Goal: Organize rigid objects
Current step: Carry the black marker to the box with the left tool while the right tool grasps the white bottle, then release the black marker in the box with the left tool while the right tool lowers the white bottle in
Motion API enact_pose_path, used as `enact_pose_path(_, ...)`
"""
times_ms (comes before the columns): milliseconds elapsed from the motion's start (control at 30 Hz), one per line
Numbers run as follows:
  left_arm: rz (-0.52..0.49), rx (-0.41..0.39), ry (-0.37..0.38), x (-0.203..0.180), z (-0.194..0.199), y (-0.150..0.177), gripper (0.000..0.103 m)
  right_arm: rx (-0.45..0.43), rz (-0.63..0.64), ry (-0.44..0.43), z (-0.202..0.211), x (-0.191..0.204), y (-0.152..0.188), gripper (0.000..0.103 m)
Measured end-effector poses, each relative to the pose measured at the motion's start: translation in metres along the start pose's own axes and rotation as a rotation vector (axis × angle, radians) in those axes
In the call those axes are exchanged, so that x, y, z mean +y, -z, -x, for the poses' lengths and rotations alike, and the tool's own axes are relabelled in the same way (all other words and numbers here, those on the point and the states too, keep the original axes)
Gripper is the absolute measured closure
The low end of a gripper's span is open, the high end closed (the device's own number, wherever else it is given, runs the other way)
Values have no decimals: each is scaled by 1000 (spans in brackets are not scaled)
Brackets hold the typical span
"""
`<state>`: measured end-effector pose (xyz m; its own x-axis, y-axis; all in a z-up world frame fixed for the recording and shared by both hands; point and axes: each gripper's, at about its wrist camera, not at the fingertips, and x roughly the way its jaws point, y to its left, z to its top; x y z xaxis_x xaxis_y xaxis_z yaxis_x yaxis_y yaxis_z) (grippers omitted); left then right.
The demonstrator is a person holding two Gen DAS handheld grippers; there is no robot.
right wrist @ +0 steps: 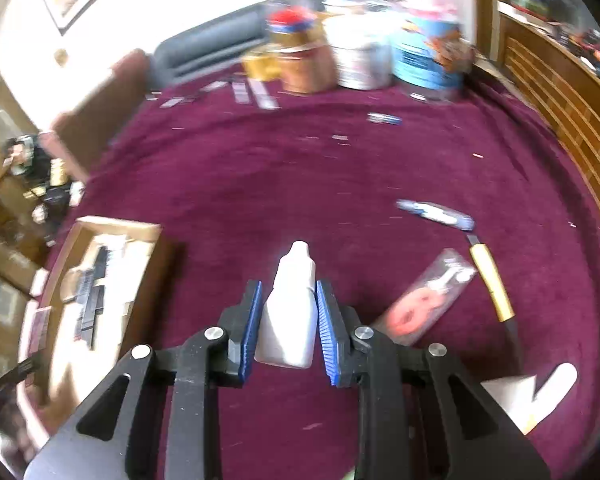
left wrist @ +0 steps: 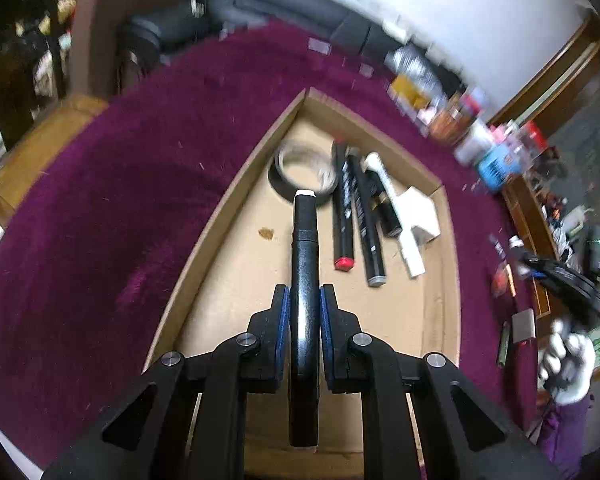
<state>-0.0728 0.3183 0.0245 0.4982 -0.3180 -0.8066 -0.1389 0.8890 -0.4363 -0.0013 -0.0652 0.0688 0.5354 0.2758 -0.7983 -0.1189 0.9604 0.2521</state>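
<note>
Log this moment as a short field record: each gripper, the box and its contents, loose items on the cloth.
left gripper: shut on black marker, over box
right gripper: shut on white bottle, above cloth
box: tape roll, red-capped marker, white plastic part
cloth: yellow-handled knife, clear packet

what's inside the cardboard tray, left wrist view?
Inside the cardboard tray: tape roll, red-capped marker, grey-capped marker, white plastic part. The black marker in the left hand-held gripper covers the floor beneath it.
</note>
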Motion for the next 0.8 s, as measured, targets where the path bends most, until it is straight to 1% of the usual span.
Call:
enact_pose_path(33,9,42,-9,2,-10,-7,91,0,24,-38,5,14,3,79)
enact_pose_path(67,14,67,-16,3,-18,-13,91,1,39,-62,5,24,4,79)
enact_pose_path(133,26,91,-19,6,-29,-25,91,10,78,-123,7,49,11,79)
enact_pose_path(233,35,93,-36,3,-38,-44,91,38,133,-207,2,89,21,78)
enact_pose_path(333,8,75,-44,-6,-47,-53,90,81,190,-265,-8,124,31,78)
enact_pose_path(400,42,76,-10,-3,-46,-50,87,121,227,-295,-19,149,38,78)
enact_pose_path(433,52,75,8,-1,-43,-47,82,135,237,-303,-24,158,40,78)
enact_pose_path(467,60,63,33,1,-36,-42,76,160,246,-319,-31,169,44,78)
enact_pose_path(500,61,49,44,2,-28,-38,74,176,248,-332,-36,176,46,78)
enact_pose_path(533,54,32,49,3,-19,-32,69,200,250,-355,-44,187,47,78)
enact_pose_path(567,45,7,54,4,-7,-25,63,211,250,-368,-47,191,48,78)
enact_pose_path(633,41,-40,56,12,13,-13,55,242,251,-408,-58,207,51,78)
enact_pose_path(733,56,-114,51,28,42,5,55,289,214,-469,-76,226,53,78)
enact_pose_path(800,79,-168,59,40,61,15,54,300,190,-486,-88,240,50,78)
